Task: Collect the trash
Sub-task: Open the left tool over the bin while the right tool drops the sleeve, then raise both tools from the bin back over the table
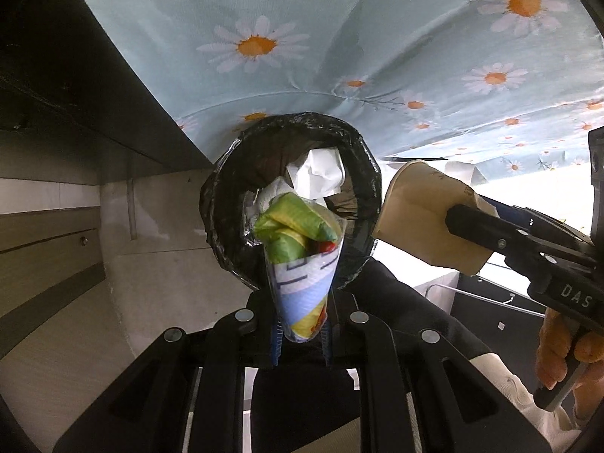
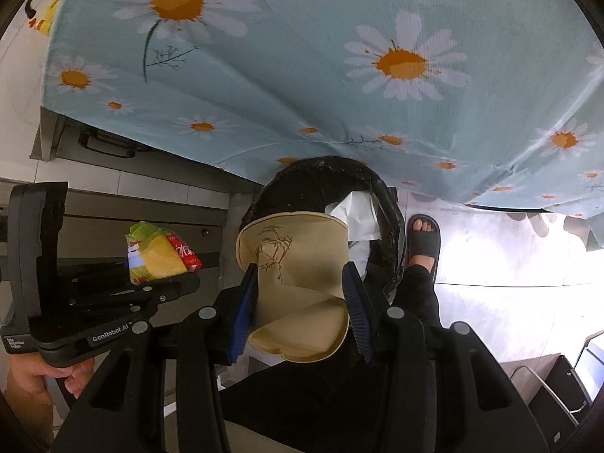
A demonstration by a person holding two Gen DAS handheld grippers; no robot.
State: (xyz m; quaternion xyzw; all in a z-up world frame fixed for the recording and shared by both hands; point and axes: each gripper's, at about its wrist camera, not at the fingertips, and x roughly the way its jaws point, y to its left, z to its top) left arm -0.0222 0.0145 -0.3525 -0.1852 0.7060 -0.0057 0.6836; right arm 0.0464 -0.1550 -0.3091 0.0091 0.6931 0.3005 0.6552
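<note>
Left gripper point(image 1: 301, 334) clenched on a crumpled snack wrapper point(image 1: 302, 260) (green/yellow/blue print, red patch); wrapper stands up between the pads and projects forward of the fingertips. Right gripper point(image 2: 300, 313) clenched on a flattened beige paper cup point(image 2: 298, 275) with a bamboo sketch; cup fills the whole gap between the blue pads point(image 2: 243, 305).

Bin point(image 1: 290, 200): black liner, mouth open, dead ahead of both grippers and lower. Crumpled white paper point(image 1: 317, 175) already inside. Daisy-print tablecloth point(image 1: 339, 37) hangs just beyond the far rim. Operator's sandalled foot point(image 2: 422, 241) just right of the bin in the right wrist view.

Step in hand (judgement): drop both held pieces into the bin.

Doing it well:
- bring each gripper's tips over the middle of the mouth before letting go; the wrapper looks lined up with the opening, while from the left wrist view the cup sits off to the right of the rim, so the right gripper probably needs to shift left
- point fingers down so the pieces fall clear of the pads
- spread fully; the flattened cup is wedged wide and may cling to one pad
- the wrapper is light and may drift, so release low, close to the liner
- keep the fingers off the liner edge to avoid dragging it in
</note>
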